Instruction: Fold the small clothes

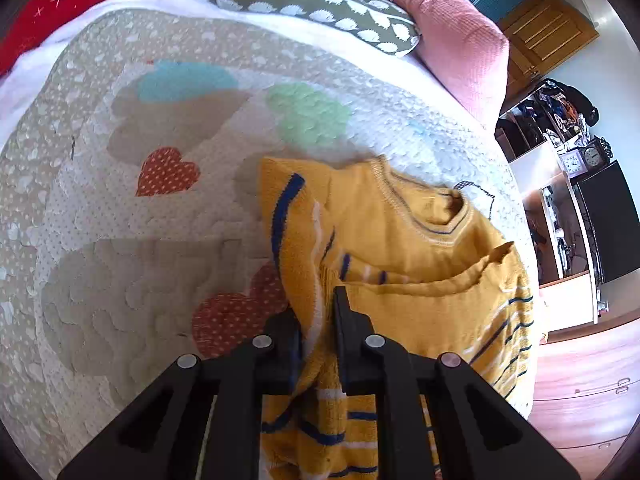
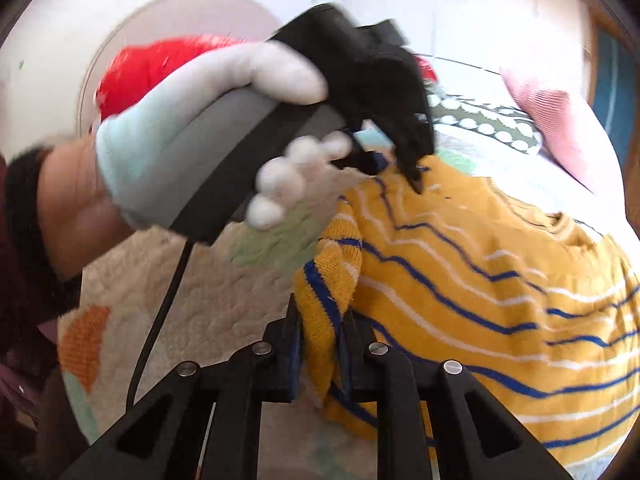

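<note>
A small yellow knit sweater [image 1: 404, 240] with blue and white stripes lies crumpled on a quilted bed cover [image 1: 120, 220]. Its neck opening faces away from me. My left gripper [image 1: 318, 312] is shut on a fold of the sweater at its near left edge. In the right wrist view my right gripper [image 2: 320, 320] is shut on a striped sleeve or edge of the sweater [image 2: 480, 280]. The left gripper [image 2: 408, 168], held by a white-gloved hand [image 2: 224, 120], shows there above and to the left, its tips on the sweater's far edge.
A green pillow with white spots [image 1: 316, 4] and a pink cushion [image 1: 448, 32] lie at the far side of the bed. A red cloth [image 1: 60, 4] is at the far left. The bed's right edge drops to a wooden floor [image 1: 580, 372] with shelves and cabinets beyond.
</note>
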